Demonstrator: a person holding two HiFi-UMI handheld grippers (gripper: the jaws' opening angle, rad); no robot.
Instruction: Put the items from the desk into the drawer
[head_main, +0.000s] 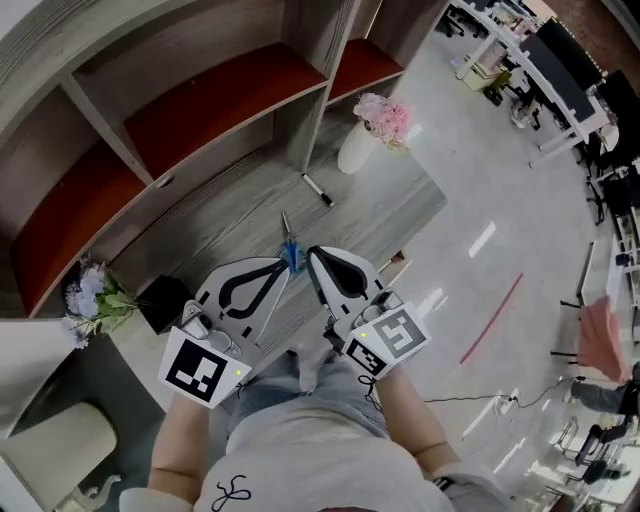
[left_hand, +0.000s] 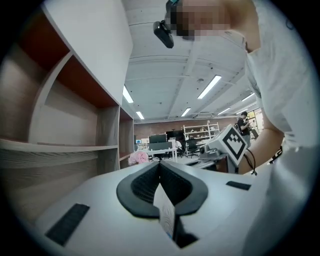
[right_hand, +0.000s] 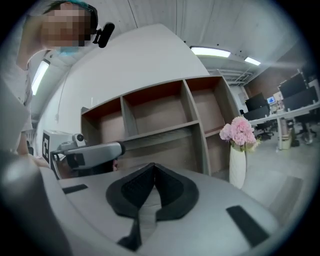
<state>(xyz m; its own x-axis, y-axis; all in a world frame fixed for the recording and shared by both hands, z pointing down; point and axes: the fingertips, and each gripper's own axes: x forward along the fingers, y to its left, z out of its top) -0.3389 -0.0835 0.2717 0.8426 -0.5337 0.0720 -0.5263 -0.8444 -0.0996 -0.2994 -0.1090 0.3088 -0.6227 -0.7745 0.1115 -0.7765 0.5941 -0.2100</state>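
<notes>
On the grey wood desk (head_main: 395, 200) lie a pair of scissors with blue handles (head_main: 290, 246) and a black marker pen (head_main: 318, 190) farther back. My left gripper (head_main: 283, 264) and right gripper (head_main: 311, 253) hover side by side over the desk's front edge, close to my body, their tips just short of the scissors. Each one's jaws meet with nothing between them, in the left gripper view (left_hand: 160, 167) and in the right gripper view (right_hand: 152, 169). A brown box-like part (head_main: 399, 263) shows at the desk's front right; I cannot tell whether it is the drawer.
A white vase of pink flowers (head_main: 368, 132) stands at the desk's back right, also vase (right_hand: 238, 159). A black box (head_main: 165, 300) and a bunch of pale flowers (head_main: 92, 295) sit at the left. Red-backed shelves (head_main: 215, 95) rise behind the desk.
</notes>
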